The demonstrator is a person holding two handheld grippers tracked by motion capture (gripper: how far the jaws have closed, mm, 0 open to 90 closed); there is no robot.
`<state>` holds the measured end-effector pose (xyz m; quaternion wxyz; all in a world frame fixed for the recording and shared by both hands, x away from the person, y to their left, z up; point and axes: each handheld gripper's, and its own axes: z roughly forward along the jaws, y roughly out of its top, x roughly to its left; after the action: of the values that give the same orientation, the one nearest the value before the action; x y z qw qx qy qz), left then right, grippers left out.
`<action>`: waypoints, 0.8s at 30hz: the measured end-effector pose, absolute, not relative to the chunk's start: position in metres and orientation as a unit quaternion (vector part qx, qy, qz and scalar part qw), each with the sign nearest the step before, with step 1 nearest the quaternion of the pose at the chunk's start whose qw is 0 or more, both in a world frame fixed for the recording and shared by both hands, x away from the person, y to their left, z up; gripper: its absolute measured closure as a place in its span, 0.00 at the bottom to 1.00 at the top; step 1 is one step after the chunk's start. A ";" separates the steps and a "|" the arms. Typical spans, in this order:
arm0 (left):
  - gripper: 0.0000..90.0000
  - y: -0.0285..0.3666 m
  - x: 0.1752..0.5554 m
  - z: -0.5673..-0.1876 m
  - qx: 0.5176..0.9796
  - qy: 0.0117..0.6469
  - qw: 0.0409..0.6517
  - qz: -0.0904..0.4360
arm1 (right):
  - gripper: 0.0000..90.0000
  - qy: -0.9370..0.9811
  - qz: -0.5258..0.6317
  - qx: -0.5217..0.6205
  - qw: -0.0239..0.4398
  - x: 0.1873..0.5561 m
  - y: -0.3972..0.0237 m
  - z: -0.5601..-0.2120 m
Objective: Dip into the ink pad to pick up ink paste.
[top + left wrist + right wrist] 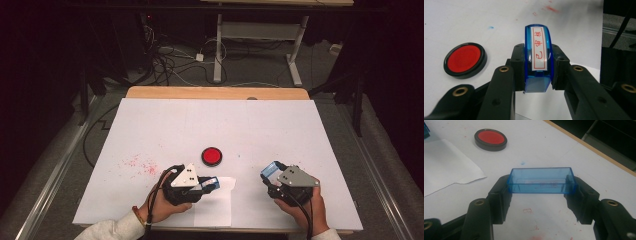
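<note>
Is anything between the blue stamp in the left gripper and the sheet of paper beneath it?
Nothing visible. The left gripper holds the blue stamp over the paper sheet; the red ink pad sits farther back, off the sheet.

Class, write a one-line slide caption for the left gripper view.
Left gripper clamps a blue stamp above the white table, red ink pad alongside.

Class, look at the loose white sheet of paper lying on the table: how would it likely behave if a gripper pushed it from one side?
The sheet of paper looks thin and flat, so it would probably slide or buckle, not resist. Its torn edge suggests it rips easily. Nothing weighs it down, so it likely shifts readily.
</note>
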<state>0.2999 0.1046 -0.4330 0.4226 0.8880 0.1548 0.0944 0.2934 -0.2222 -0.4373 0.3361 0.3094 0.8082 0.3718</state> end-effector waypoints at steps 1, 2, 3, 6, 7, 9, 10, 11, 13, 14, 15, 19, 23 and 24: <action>0.75 0.103 0.300 -0.435 0.890 0.155 0.418 0.094 | 0.45 0.808 0.372 0.309 0.336 0.293 -0.222 -0.437; 0.75 0.103 0.299 -0.436 0.892 0.156 0.413 0.097 | 0.45 0.807 0.373 0.310 0.336 0.293 -0.222 -0.437; 0.75 0.102 0.299 -0.437 0.891 0.160 0.414 0.093 | 0.45 0.807 0.373 0.310 0.337 0.293 -0.222 -0.437; 0.75 0.101 0.297 -0.442 0.893 0.160 0.410 0.092 | 0.45 0.807 0.373 0.309 0.337 0.293 -0.223 -0.437; 0.75 0.100 0.297 -0.444 0.893 0.162 0.411 0.088 | 0.45 0.808 0.373 0.309 0.337 0.293 -0.223 -0.437; 0.75 0.098 0.296 -0.447 0.895 0.161 0.405 0.093 | 0.45 0.808 0.373 0.308 0.336 0.293 -0.223 -0.437; 0.75 0.097 0.296 -0.449 0.895 0.162 0.407 0.091 | 0.45 0.808 0.374 0.308 0.336 0.293 -0.223 -0.437; 0.75 0.097 0.296 -0.451 0.894 0.163 0.408 0.089 | 0.45 0.808 0.373 0.308 0.336 0.293 -0.222 -0.437; 0.75 0.096 0.296 -0.454 0.896 0.164 0.403 0.089 | 0.45 0.809 0.372 0.308 0.335 0.293 -0.222 -0.437; 0.75 0.096 0.297 -0.455 0.896 0.165 0.403 0.086 | 0.45 0.809 0.372 0.308 0.335 0.293 -0.222 -0.437; 0.75 0.096 0.297 -0.457 0.897 0.166 0.402 0.084 | 0.45 0.809 0.372 0.308 0.335 0.293 -0.222 -0.437; 0.75 0.095 0.300 -0.464 0.903 0.165 0.391 0.073 | 0.45 0.810 0.371 0.307 0.333 0.293 -0.223 -0.438; 0.75 0.095 0.300 -0.465 0.907 0.158 0.384 0.075 | 0.45 0.811 0.372 0.306 0.332 0.293 -0.222 -0.438; 0.76 0.094 0.299 -0.465 0.908 0.157 0.382 0.077 | 0.45 0.811 0.372 0.306 0.332 0.293 -0.222 -0.438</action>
<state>0.2995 0.0941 -0.4650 0.3815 0.9076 0.1575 0.0768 0.2933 -0.2222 -0.4378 0.3319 0.3057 0.8113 0.3718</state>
